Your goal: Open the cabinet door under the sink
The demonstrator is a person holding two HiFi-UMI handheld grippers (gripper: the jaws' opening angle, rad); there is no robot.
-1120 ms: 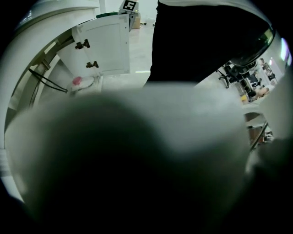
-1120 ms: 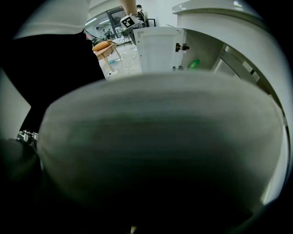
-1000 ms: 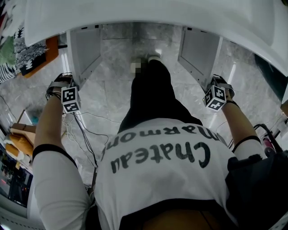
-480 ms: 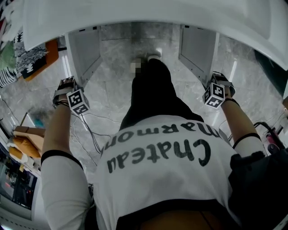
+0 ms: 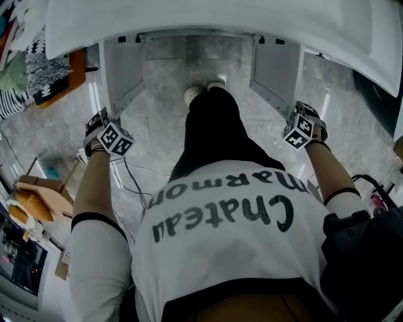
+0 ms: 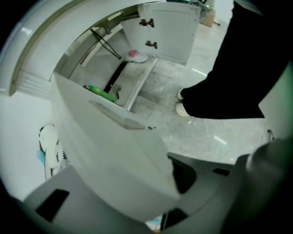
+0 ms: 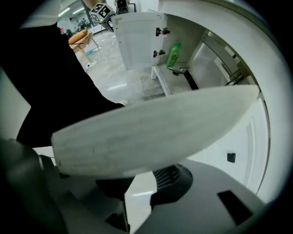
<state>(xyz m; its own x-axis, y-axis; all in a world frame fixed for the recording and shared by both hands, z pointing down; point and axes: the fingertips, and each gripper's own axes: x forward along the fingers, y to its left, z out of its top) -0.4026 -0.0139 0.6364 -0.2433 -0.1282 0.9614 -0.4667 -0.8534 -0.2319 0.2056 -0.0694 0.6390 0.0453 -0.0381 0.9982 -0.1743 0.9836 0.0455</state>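
Observation:
Under the white sink counter (image 5: 208, 19) both cabinet doors stand swung out. My left gripper (image 5: 101, 126) is at the free end of the left door (image 5: 119, 69). In the left gripper view that door's corner (image 6: 137, 151) reaches in between the jaws of the left gripper (image 6: 176, 192). The jaws are opening and stand apart from it. My right gripper (image 5: 306, 126) is at the outer end of the right door (image 5: 274, 66). In the right gripper view the door's top edge (image 7: 151, 132) lies across the right gripper (image 7: 137, 183) and hides the tips.
The person's dark-trousered legs and white shoes (image 5: 201, 91) stand between the doors on the grey marble floor. A green bottle (image 6: 101, 93) and pipes sit inside the cabinet. Cables (image 5: 129, 182) trail on the floor, and boxes and wooden items (image 5: 38, 195) crowd the left side.
My left gripper has shifted right, close to the left door's end, and its marker cube has rolled. The right gripper has crept a little up the picture. Both doors stay swung out.

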